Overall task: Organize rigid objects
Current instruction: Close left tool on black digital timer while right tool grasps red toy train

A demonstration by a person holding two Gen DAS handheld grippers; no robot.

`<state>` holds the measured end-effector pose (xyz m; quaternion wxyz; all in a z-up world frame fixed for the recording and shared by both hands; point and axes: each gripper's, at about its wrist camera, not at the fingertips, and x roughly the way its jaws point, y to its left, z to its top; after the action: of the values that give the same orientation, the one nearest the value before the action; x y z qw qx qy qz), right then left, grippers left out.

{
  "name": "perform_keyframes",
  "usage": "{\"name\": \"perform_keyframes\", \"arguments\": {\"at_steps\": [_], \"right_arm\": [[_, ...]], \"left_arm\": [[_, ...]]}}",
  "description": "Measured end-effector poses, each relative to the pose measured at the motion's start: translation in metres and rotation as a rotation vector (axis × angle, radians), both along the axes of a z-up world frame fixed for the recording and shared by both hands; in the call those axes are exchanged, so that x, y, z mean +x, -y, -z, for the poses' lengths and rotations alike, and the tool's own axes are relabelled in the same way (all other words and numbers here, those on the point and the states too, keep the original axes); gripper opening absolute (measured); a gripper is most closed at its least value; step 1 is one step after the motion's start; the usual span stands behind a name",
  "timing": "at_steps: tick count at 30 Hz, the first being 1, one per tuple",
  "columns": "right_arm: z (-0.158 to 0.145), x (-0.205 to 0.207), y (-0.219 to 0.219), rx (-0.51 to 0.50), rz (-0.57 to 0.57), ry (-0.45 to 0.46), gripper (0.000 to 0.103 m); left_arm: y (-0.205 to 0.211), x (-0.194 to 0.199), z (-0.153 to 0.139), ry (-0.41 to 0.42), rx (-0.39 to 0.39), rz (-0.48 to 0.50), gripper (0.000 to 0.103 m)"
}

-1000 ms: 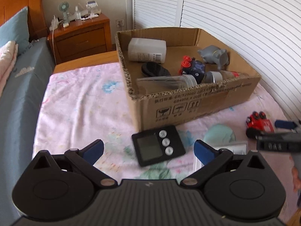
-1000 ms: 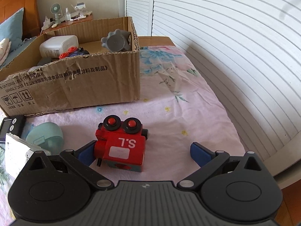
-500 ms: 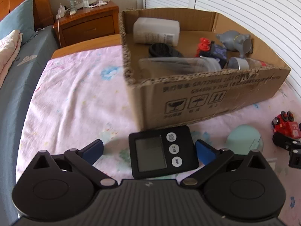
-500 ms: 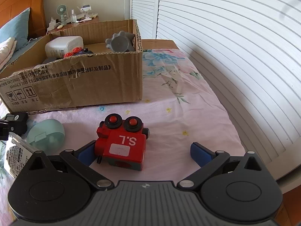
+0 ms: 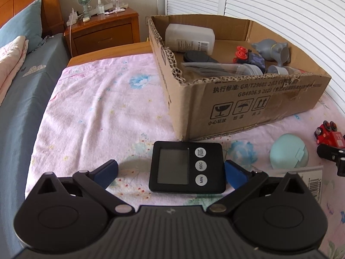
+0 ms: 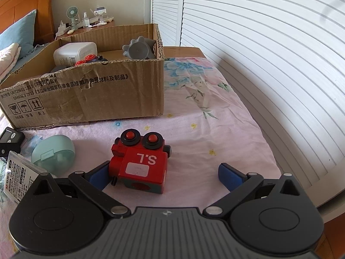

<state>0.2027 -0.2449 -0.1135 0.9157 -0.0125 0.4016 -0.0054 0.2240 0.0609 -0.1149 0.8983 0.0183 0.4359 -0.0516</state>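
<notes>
- Left gripper (image 5: pixel 170 173), bottom of its view: jaws wide, holding nothing. Black digital timer (image 5: pixel 187 169) lies flat between the blue pads (image 5: pixel 234 176), off to the right; right pad at or just beside the timer's edge, left pad apart.
- Right gripper (image 6: pixel 165 174), bottom of its view: jaws wide, holding nothing. Red toy train block (image 6: pixel 140 161) marked "S.L" sits between them, left of centre; left pad just beside or touching its side, cannot tell which; right pad well apart.
- Lower left of right view: mint-green oval case (image 6: pixel 52 154), and nearer, a clear labelled packet (image 6: pixel 18 176) partly behind the gripper body.
- Cardboard box (image 5: pixel 248 105) stands past the timer, centre-right of left view, open top. Inside: white bottle (image 5: pixel 189 36), clear lidded container (image 5: pixel 220 70), grey toy (image 5: pixel 273 48), dark block with red wheels (image 5: pixel 248 57).
- Surface: pink floral bedsheet (image 5: pixel 97 112).
- Far upper left: wooden nightstand (image 5: pixel 103 32) with small green fan (image 5: pixel 83 0); blue pillow (image 5: pixel 19 23). White louvered doors (image 6: pixel 258 54) fill the right.
</notes>
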Motion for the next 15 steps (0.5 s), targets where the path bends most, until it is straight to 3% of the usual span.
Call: {"name": "perform_keyframes", "arguments": {"at_steps": [3,6,10,15], "right_arm": [[0.0,0.0,0.0,0.0,0.0,0.0,0.103],[0.0,-0.001,0.0,0.0,-0.001,0.003,0.103],[0.0,-0.002,0.001,0.0,-0.006,0.012,0.103],[0.001,-0.005,0.001,-0.001,-0.022,0.024,0.103]], "left_arm": [[-0.001,-0.004,0.001,0.023,0.0,0.005,0.102],[0.001,-0.007,0.0,0.034,-0.007,0.018,0.095],[0.008,-0.011,-0.005,0.056,-0.005,0.066,0.071],[0.012,-0.013,-0.005,0.064,-0.01,0.064,0.069]]}}
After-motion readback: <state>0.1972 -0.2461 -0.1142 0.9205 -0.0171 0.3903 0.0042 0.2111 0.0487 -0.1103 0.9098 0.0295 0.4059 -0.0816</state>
